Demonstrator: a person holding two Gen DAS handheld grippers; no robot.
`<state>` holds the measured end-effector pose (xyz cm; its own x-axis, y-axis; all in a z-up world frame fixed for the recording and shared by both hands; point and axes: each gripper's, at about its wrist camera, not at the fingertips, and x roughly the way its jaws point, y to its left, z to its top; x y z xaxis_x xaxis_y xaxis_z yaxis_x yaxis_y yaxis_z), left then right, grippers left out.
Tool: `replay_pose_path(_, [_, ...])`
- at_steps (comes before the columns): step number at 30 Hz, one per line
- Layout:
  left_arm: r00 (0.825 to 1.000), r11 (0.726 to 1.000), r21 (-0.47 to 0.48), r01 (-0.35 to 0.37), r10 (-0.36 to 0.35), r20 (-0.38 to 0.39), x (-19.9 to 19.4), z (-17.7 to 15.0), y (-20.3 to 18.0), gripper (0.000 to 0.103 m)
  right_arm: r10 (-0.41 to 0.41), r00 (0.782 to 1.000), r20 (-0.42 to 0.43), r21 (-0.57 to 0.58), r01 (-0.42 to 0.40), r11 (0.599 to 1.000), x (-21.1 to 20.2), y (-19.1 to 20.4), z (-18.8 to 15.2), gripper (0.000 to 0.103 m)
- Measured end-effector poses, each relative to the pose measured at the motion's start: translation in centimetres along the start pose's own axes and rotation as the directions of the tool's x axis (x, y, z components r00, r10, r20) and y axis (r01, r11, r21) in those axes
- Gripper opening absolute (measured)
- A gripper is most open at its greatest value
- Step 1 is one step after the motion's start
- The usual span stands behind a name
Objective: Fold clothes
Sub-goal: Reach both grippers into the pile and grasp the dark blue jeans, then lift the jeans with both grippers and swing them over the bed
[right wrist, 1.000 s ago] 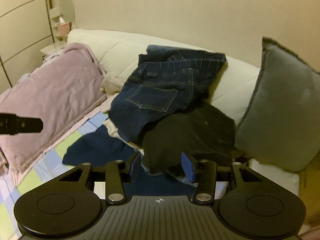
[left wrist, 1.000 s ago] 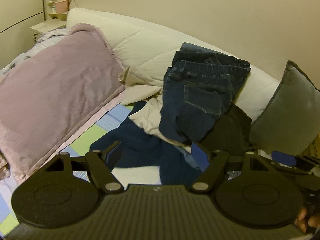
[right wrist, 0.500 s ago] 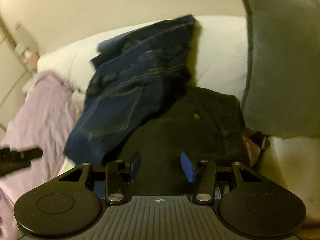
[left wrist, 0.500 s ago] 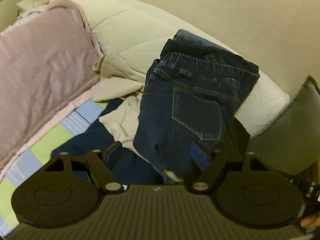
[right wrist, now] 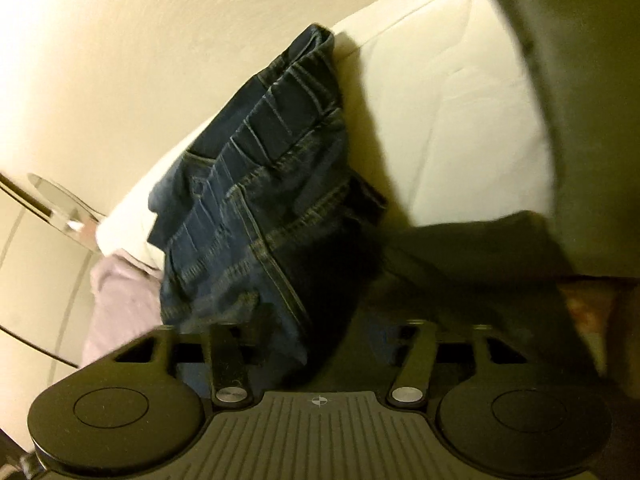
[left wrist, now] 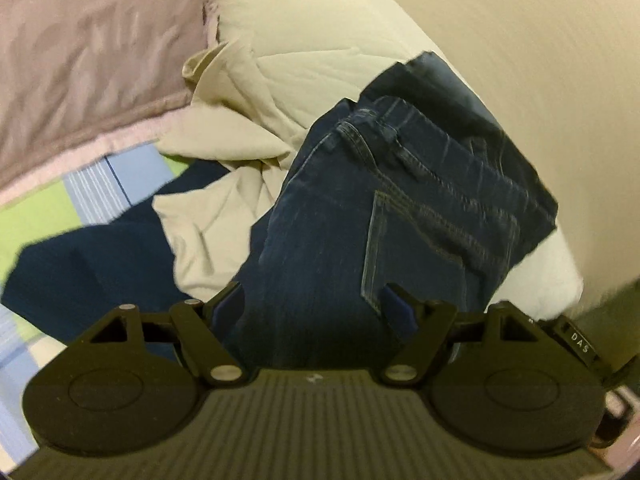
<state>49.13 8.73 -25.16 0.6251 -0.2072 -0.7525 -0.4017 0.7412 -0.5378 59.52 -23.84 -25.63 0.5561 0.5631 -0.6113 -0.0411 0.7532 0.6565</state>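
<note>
two grippers face a heap of clothes on a bed. the left gripper (left wrist: 314,304) has its jaws apart, and the dark blue jeans (left wrist: 404,216) lie straight ahead, their lower folds reaching down between the two blue pads without being pinched. to the left of these jaws sit a cream garment (left wrist: 224,200) and a navy cloth (left wrist: 92,264), with a mauve blanket (left wrist: 88,40) further up on that side and a white duvet (left wrist: 312,40) beyond. the right gripper (right wrist: 322,344) is pressed close into the pile; its jaws look spread, yet the tips are lost in shadow, so i cannot tell if they grip anything. the jeans rise ahead and left of them, a black garment (right wrist: 472,264) ahead and right, a grey cushion (right wrist: 580,60) on the far right.
</note>
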Motion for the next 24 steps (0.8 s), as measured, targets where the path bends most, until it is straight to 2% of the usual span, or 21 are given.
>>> replay_pose_path(3, [1.0,0.999,-0.033,0.024,-0.024,-0.005,1.0,0.3,0.2,0.054,0.018,1.0,0.006,0.01,-0.019,1.0,2.4,0.4,0.6,0.083])
replay_pose_path(4, [0.999,0.999,-0.022,0.031,-0.031,0.009,0.8,0.3,0.0,0.038,0.005,1.0,0.005,0.005,-0.005,1.0,3.2,0.6,0.8,0.082])
replay_pose_path(5, [0.999,0.999,-0.009,0.039,-0.039,0.024,0.5,0.3,-0.2,0.03,0.004,1.0,0.006,-0.004,-0.004,1.0,3.8,0.8,1.0,0.071])
replay_pose_path(6, [0.998,0.999,0.004,0.047,-0.047,0.039,0.3,0.3,-0.3,0.017,-0.001,1.0,0.007,-0.03,0.002,1.0,4.0,1.4,1.1,0.03])
replay_pose_path(7, [0.997,0.998,0.017,0.055,-0.056,0.054,0.0,0.3,-0.5,0.009,-0.012,1.0,0.008,-0.062,0.012,0.998,4.1,2.0,1.3,0.027])
replay_pose_path(8, [0.995,0.997,0.036,0.063,-0.066,0.073,-0.8,0.4,-0.8,0.009,-0.022,1.0,0.01,-0.094,0.023,0.995,4.2,2.7,1.5,0.018])
replay_pose_path(11, [0.985,0.994,0.082,0.074,-0.086,0.152,-4.2,0.5,-1.2,0.006,0.045,0.998,0.041,-0.17,-0.037,0.985,1.6,5.9,0.9,0.013])
replay_pose_path(14, [0.964,0.994,0.092,0.066,-0.087,0.252,-9.0,0.3,-0.7,0.006,0.124,0.99,0.07,-0.244,-0.104,0.964,-1.4,9.2,0.1,0.007])
replay_pose_path(18, [0.916,0.997,0.054,0.049,-0.066,0.395,-17.3,-1.3,1.7,0.005,0.264,0.963,0.061,-0.343,-0.228,0.911,-5.5,14.8,-2.0,0.004])
replay_pose_path(21, [0.849,0.999,0.009,0.031,-0.031,0.528,-25.1,-4.6,4.0,0.005,0.382,0.924,0.012,-0.407,-0.344,0.846,-8.5,19.5,-4.9,0.003])
replay_pose_path(24, [0.776,1.0,-0.024,0.013,0.005,0.63,-33.7,-8.6,6.3,0.005,0.505,0.862,-0.052,-0.449,-0.472,0.759,-11.6,24.3,-8.6,0.003])
